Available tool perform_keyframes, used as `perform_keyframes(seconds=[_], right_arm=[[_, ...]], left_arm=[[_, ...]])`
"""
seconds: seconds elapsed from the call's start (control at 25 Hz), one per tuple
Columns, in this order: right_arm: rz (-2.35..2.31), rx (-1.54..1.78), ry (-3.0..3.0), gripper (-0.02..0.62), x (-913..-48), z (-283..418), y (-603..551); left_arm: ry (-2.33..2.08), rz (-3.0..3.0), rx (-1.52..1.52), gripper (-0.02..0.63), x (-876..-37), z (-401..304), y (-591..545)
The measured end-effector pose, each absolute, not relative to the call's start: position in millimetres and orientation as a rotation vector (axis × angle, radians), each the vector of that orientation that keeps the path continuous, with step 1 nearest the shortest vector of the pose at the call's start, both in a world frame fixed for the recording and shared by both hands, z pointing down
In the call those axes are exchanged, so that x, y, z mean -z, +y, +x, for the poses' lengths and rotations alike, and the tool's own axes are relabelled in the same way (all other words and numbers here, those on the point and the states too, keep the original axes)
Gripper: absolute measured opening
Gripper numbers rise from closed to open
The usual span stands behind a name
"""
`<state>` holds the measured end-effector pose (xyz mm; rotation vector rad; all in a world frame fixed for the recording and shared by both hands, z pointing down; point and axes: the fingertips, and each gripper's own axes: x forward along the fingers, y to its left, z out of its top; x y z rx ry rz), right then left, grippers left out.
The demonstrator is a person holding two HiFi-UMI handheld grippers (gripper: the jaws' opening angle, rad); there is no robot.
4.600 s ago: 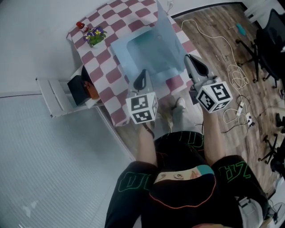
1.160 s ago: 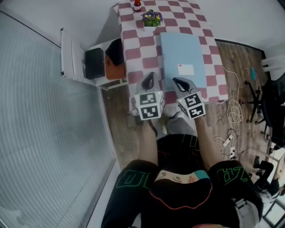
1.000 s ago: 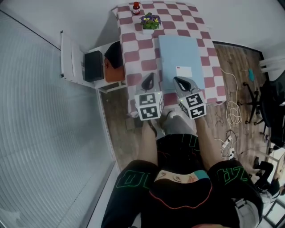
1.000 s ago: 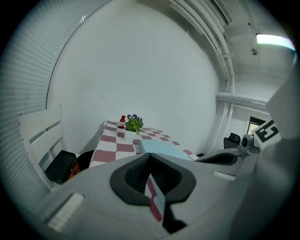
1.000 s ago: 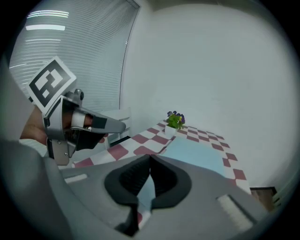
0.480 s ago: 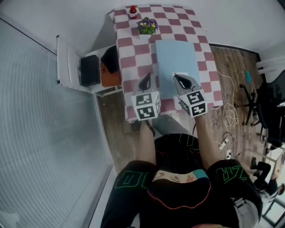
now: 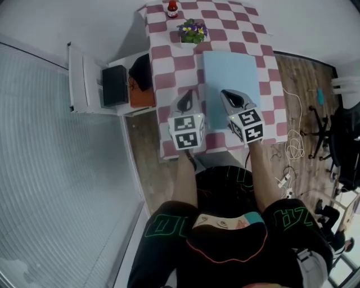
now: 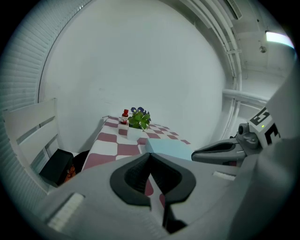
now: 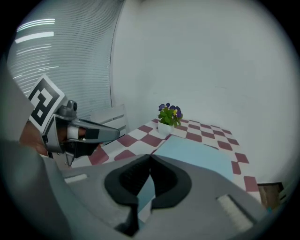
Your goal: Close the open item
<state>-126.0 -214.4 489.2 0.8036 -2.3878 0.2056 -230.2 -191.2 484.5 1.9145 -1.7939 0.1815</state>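
A light blue flat case [image 7: 230, 70] lies closed on the red-and-white checked table [image 7: 183, 62]; it also shows in the left gripper view [image 8: 171, 149] and the right gripper view [image 9: 197, 157]. My left gripper [image 7: 187, 97] hovers over the table's near edge, just left of the case, shut and empty [image 8: 150, 155]. Beside it, my right gripper [image 7: 234, 97] hangs above the case's near end, also shut with nothing between its tips [image 9: 150, 158]. Neither gripper touches the case.
A potted plant with purple flowers [image 7: 192, 31] and a small red bottle [image 7: 172, 8] stand at the table's far end. Left of the table, a white chair [image 7: 84, 79] holds a black bag [image 7: 115, 84]. Cables [image 7: 293, 147] lie on the wooden floor at right.
Several seconds ago the case's lid stood up open; now it lies flat and closed. Over the last second both grippers stayed shut above the near edge, and only the view shifted a little.
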Motion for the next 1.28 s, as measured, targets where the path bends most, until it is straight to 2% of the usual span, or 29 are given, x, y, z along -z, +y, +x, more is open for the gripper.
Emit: perform_keyframes(seconds=[0.48,0.92,1.28], right_arm=[[0.664,-0.235,-2.289,0.003,-527.4,-152.6,-238.0],[0.586,-0.167,-2.210,0.005,-549.1,-165.3,-242.8],[0.573,-0.235,-2.189,0.005,-552.7,-165.5,-243.3]], left_arm=[[-1.752,1.873,-0.299,0.009,-517.7,-238.9,-217.6],[-1.771,1.853,-0.290,0.009,-522.8,-251.6,-231.3],[-1.765,1.868,-0.326,0.009,-520.8,-251.0,-233.1]])
